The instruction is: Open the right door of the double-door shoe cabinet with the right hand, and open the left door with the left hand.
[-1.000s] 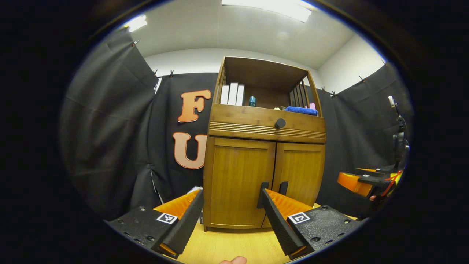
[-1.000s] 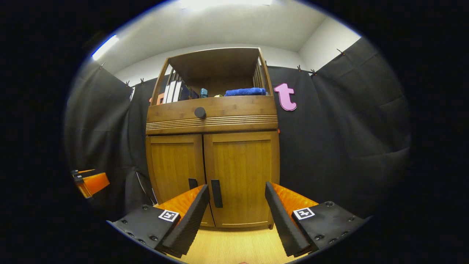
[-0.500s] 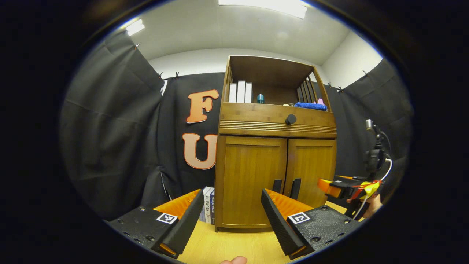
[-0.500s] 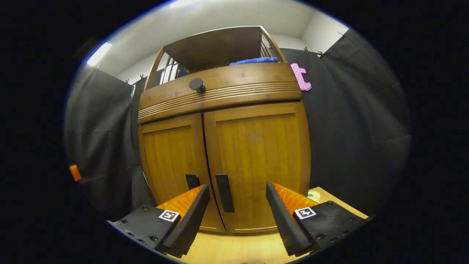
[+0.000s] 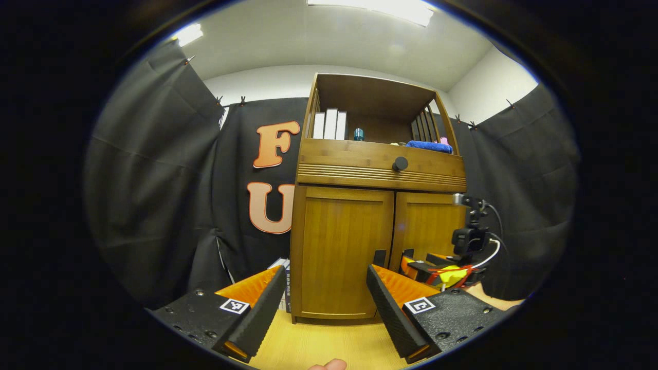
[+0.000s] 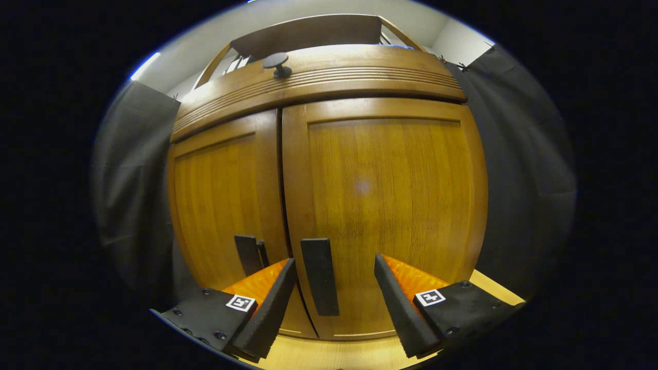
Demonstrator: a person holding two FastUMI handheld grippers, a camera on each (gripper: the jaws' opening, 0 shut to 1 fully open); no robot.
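Left gripper view: books [image 5: 329, 125] in cabinet [image 5: 378, 180].

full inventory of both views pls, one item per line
shoe cabinet: 1, brown wood, against the black cloth wall
left door: 1, brown, shut
right door: 1, brown, shut
left door handle: 1, black, vertical bar near the centre seam
right door handle: 1, black, vertical bar, between the right hand-held gripper's open fingers but untouched
knob: 1, black, front panel above the doors
books: 3, white, upright on the open shelf
blue cloth: 1, shelf, right side
teal container: 1, shelf, middle
floor books: at least 2, left of the cabinet base
left hand-held gripper: 1, orange and black, open, back from the cabinet
right hand-held gripper: 1, orange and black, open
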